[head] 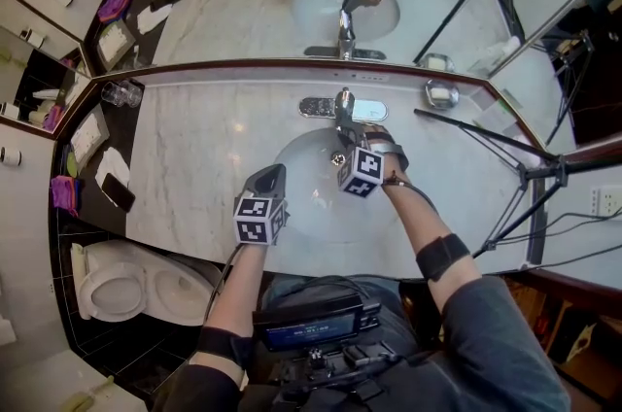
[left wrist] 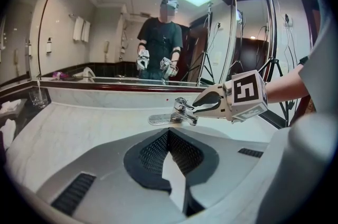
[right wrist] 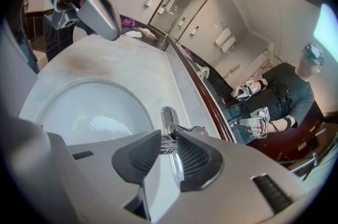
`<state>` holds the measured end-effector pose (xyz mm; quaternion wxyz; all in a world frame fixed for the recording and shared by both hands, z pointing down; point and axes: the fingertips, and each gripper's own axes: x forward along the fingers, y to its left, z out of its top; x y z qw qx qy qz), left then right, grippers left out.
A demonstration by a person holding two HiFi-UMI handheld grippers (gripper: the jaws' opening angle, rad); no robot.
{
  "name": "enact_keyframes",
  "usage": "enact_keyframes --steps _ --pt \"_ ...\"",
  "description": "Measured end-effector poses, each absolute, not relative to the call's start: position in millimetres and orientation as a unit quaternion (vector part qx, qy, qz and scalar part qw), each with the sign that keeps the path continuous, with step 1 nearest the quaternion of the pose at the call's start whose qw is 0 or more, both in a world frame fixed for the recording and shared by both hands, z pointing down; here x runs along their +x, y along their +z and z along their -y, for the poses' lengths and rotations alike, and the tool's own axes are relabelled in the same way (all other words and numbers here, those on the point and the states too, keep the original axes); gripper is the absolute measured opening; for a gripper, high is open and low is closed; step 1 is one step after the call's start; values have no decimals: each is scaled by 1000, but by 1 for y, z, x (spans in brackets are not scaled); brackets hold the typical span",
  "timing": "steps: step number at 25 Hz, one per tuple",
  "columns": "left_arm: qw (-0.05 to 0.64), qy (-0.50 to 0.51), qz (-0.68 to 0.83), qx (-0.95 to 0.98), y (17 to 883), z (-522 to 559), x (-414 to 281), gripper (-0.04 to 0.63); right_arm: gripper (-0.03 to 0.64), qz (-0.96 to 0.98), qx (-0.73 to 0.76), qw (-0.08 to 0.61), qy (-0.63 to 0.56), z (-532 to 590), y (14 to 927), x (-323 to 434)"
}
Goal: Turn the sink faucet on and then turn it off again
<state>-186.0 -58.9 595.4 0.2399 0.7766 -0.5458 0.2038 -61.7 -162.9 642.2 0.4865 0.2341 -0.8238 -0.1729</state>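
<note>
My right tongs (right wrist: pixel 169 150) are clenching the chrome faucet (right wrist: pixel 168 118), one pad pressing on each side of it. The faucet is standing at the back of the sink (head: pixel 309 194), its spout running lengthwise from the mirror (head: pixel 233 12) toward me. My left tongs (left wrist: pixel 169 133) are hovering clenched and empty over the sink's near rim.

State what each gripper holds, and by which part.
Right gripper clamps the faucet by its top lever; left gripper, jaws shut, holds nothing.
</note>
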Motion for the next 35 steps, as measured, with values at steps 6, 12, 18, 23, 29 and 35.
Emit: enact_keyframes --steps 6,12,18,23,29,35 --pt "236 199 548 777 590 52 -185 3 87 846 302 425 -109 148 614 -42" --pt "226 192 546 784 579 46 -179 3 24 854 367 367 -31 136 586 -8" --pt "215 185 537 794 566 40 -176 3 17 850 434 284 97 114 559 29" --pt "215 177 533 799 561 32 -178 3 15 831 473 210 205 86 565 63" --pt "223 167 528 802 561 25 -177 3 14 810 504 178 243 58 568 87" --pt "220 165 524 806 557 20 -174 3 12 803 517 173 242 46 566 97"
